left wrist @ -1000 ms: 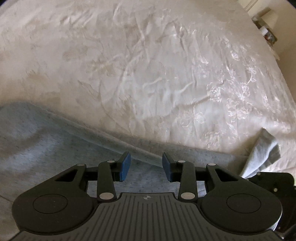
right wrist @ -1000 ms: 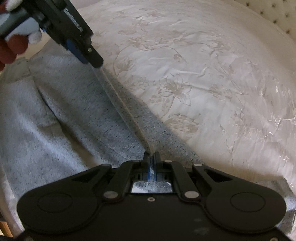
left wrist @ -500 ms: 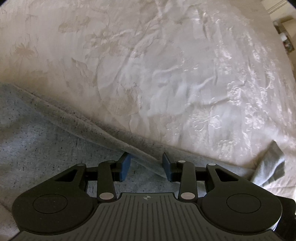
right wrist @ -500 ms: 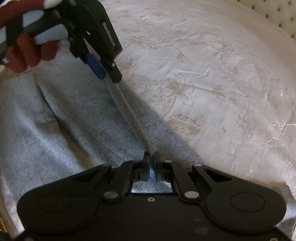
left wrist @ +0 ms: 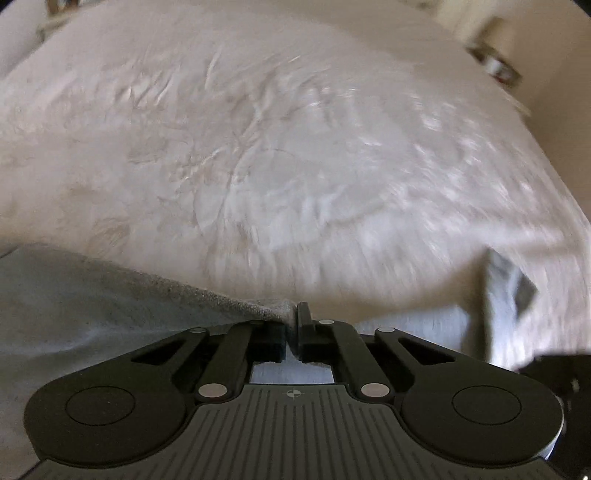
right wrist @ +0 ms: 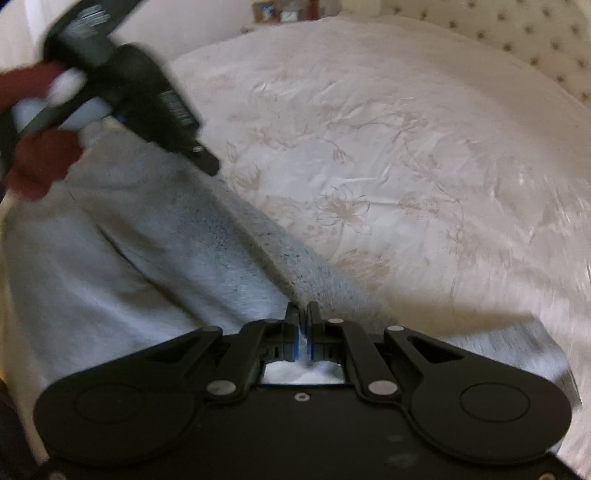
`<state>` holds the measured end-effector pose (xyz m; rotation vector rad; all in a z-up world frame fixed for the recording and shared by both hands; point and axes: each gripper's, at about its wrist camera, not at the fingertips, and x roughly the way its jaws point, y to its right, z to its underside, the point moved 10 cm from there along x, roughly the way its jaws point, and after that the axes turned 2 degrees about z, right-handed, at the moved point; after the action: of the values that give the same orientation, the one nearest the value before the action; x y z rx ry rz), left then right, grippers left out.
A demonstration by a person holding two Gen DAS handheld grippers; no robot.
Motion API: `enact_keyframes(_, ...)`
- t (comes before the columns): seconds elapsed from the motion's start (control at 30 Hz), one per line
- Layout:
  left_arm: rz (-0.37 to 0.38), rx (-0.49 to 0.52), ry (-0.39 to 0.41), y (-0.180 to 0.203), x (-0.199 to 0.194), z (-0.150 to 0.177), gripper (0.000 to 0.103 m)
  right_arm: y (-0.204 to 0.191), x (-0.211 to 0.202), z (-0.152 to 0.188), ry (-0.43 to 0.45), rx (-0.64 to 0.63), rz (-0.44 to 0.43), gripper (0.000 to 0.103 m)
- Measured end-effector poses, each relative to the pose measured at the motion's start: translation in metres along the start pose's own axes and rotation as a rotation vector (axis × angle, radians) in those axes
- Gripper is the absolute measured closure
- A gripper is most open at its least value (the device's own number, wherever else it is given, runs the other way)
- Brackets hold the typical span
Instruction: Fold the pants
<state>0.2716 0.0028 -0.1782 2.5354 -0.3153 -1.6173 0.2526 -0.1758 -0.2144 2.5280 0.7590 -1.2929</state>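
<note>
Grey sweatpants (right wrist: pixel 155 266) lie on a cream floral bedspread (right wrist: pixel 388 155). My right gripper (right wrist: pixel 303 314) is shut on the pants' edge, with fabric pinched between its blue pads. My left gripper (left wrist: pixel 293 314) is shut on the same edge of the pants (left wrist: pixel 92 314) farther along. In the right wrist view the left gripper (right wrist: pixel 207 166) shows at the upper left, held by a hand, with the edge lifted between the two grippers. A lifted corner of the pants (left wrist: pixel 509 288) shows at the right of the left wrist view. Both views are blurred.
The bedspread (left wrist: pixel 295 147) spreads wide beyond the pants. A tufted headboard (right wrist: pixel 517 33) stands at the far right. A nightstand with small items (left wrist: pixel 495 62) sits past the bed's far corner. Small items (right wrist: pixel 284 11) stand beyond the bed's far edge.
My left gripper has closed on the pants' edge; it was open over it before. Both grippers have lifted the edge, and the views now show motion blur.
</note>
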Motion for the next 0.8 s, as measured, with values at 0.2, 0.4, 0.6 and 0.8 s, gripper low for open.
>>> enact_keyframes(0.2,-0.022,-0.01,-0.107,-0.001,-0.013,0.09,0.098,-0.041,-0.016,0.053,-0.065,0.147,-0.03,0.089)
enact_keyframes(0.4,-0.063,-0.002,-0.109,0.002,-0.009,0.107,0.098,-0.033,-0.038,0.059,-0.02,0.344,-0.015,0.076)
enact_keyframes(0.6,-0.063,0.011,-0.084,0.001,-0.006,0.102,0.098,0.05,-0.022,0.032,0.013,0.48,0.254,0.058)
enact_keyframes(0.8,-0.066,0.016,-0.086,-0.001,-0.002,0.096,0.098,0.112,0.042,0.029,-0.089,0.598,0.429,0.057)
